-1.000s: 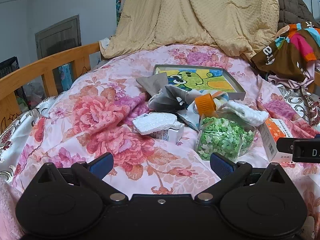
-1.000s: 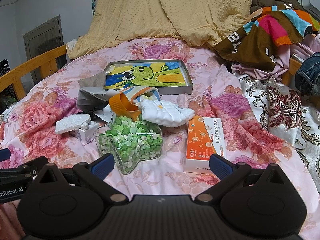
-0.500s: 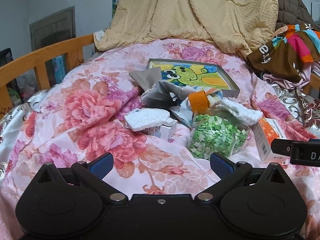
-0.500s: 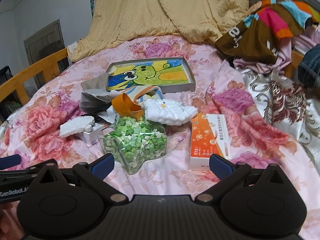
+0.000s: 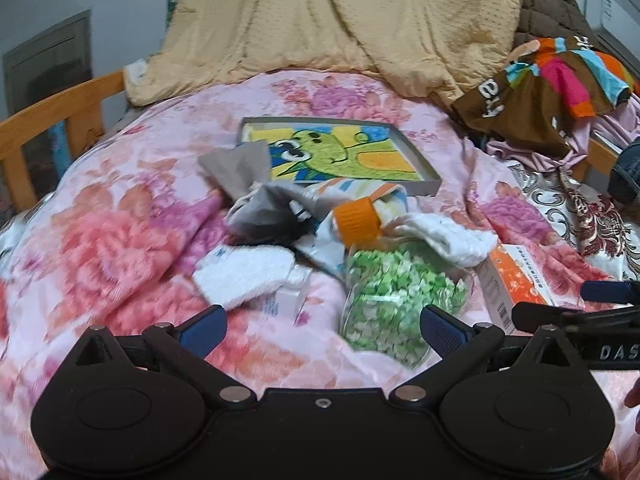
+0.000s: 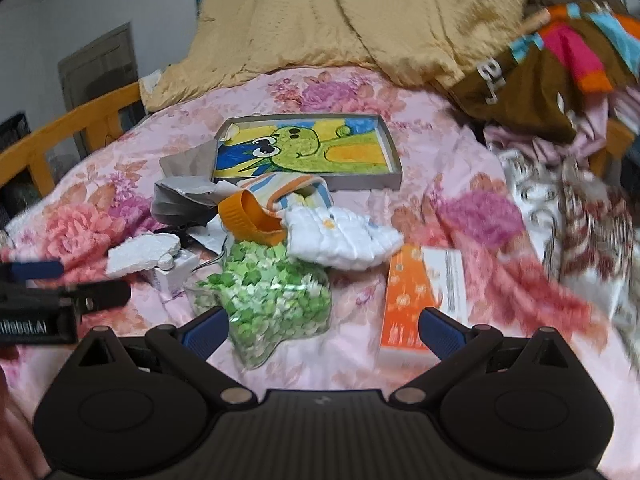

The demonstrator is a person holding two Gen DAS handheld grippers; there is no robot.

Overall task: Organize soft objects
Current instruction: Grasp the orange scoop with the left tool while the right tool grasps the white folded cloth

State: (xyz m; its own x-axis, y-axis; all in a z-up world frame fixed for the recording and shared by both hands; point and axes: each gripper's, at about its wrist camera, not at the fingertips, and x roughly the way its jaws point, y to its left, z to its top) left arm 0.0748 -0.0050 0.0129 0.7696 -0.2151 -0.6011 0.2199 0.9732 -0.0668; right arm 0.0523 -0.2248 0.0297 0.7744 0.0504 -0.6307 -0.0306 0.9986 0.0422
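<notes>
**Both grippers wide open over the clutter on the bed**

Left wrist view: your left gripper (image 5: 322,326) has its jaws spread wide and grips nothing. It hangs above the floral quilt (image 5: 120,240), just short of the pile. Straight ahead lies a white foam pad (image 5: 244,274) resting on a small white box (image 5: 290,300). To its right lies a clear star-shaped jar (image 5: 400,296) of green paper stars on its side, with an orange lid (image 5: 357,222) at its far end. A white quilted cloth (image 5: 452,240) drapes beside the lid, a striped cloth (image 5: 360,192) and a grey pouch (image 5: 264,212) sit behind it, and a framed frog drawing (image 5: 340,152) lies farther back. An orange carton (image 5: 516,276) lies at the right, near your right gripper's finger.

Right wrist view: your right gripper (image 6: 322,326) is likewise fully open and empty. The jar (image 6: 268,300) lies between its fingers' line of sight, the white quilted cloth (image 6: 344,240) touching the jar's top, the orange carton (image 6: 420,300) just beside it. The picture is blurred at the right edge.
</notes>
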